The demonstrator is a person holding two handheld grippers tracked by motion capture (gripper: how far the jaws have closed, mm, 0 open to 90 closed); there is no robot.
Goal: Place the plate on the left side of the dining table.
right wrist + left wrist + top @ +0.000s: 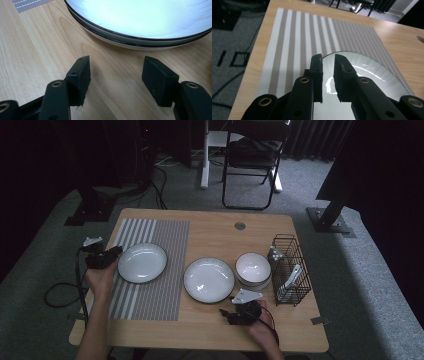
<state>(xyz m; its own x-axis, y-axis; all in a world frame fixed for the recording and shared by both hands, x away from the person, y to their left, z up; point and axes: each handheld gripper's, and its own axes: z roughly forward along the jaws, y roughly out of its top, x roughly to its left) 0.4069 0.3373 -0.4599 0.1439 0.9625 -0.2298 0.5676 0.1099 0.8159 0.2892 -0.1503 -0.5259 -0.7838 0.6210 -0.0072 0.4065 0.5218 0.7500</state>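
A white plate [142, 262] with a dark rim lies on a striped grey placemat [150, 300] at the table's left. My left gripper [116, 251] hovers at that plate's left edge. In the left gripper view its jaws [328, 58] stand a narrow gap apart above the plate's rim [367, 72], with nothing pressed between the pads. My right gripper [226, 314] rests low near the front edge, open and empty. In the right gripper view it [116, 65] points at a shallow white plate [140, 20] that shows two dark rims, one on the other, a short way ahead of the fingertips.
The centre plate [209, 280] sits on bare wood. Right of it stands a white bowl [253, 268], then a black wire rack [290, 270] with utensils. A round hole [240, 226] marks the table's far side. A folding chair [252, 160] stands on the floor beyond.
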